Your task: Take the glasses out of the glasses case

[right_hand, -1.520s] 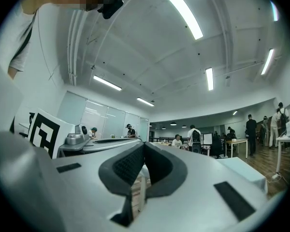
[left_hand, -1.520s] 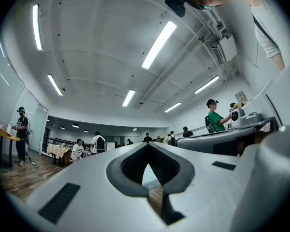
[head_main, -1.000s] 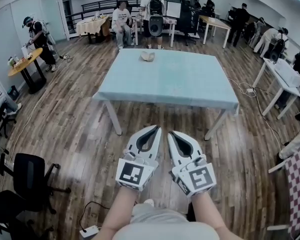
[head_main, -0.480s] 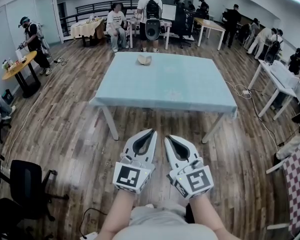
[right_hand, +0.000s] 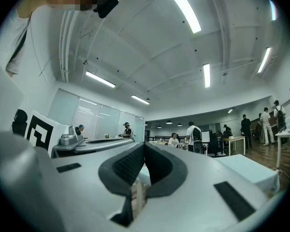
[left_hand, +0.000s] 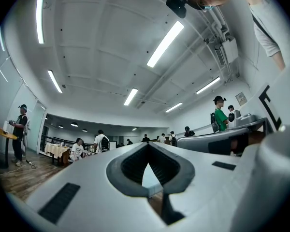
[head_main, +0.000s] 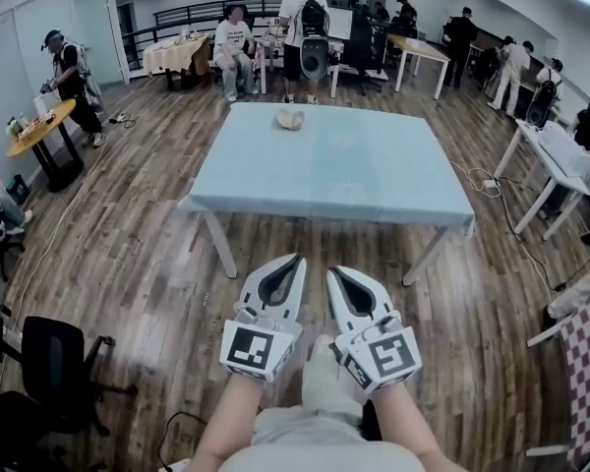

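No words, brands or numbers can be read anywhere. The only sign-like marks are black-and-white coded squares without letters: one square marker (head_main: 254, 348) on the cube of the left gripper (head_main: 295, 260), and a second marker (head_main: 391, 354) on the cube of the right gripper (head_main: 334, 271). A small framed notice (left_hand: 241, 98) hangs on the far wall (left_hand: 199, 114), too small to read.
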`<state>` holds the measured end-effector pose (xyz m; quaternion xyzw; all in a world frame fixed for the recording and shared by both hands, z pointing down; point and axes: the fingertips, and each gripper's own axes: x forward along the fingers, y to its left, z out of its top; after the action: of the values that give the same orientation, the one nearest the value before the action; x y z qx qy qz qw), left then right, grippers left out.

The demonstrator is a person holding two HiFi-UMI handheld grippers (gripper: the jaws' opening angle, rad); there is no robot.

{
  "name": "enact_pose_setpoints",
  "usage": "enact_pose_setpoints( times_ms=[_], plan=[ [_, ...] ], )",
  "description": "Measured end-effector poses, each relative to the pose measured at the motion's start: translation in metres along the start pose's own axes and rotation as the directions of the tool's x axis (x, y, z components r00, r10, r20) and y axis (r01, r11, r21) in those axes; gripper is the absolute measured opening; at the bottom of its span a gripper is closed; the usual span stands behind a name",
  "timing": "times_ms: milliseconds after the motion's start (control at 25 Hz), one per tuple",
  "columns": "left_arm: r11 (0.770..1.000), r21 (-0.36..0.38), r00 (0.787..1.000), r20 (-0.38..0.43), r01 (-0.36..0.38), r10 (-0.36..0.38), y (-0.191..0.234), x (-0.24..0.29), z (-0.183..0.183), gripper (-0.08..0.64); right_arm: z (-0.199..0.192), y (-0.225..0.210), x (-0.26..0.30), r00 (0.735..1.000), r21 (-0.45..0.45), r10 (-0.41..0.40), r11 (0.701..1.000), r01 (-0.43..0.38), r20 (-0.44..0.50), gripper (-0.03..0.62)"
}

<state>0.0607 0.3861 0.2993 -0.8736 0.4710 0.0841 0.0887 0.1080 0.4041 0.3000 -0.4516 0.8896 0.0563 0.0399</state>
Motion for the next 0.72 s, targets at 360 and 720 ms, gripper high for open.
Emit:
enact_pose_setpoints(
  times_ms=[360, 720],
  plan=[
    [1.0, 0.003, 1.0, -0.028, -0.007, 0.007, 0.021, 0.026, -0.016, 0.008, -0.013, -0.018, 0.032, 1.0, 0.012, 0.012, 1.0, -0.012, -0.006, 0.008],
    [1.0, 0.011, 0.999, -0.035, -0.007, 0.007, 0.043, 0.074, -0.032, 0.008, -0.02, -0.059, 0.073, 1.0, 0.003, 0.018, 1.0, -0.018, -0.003, 0.008]
  ],
)
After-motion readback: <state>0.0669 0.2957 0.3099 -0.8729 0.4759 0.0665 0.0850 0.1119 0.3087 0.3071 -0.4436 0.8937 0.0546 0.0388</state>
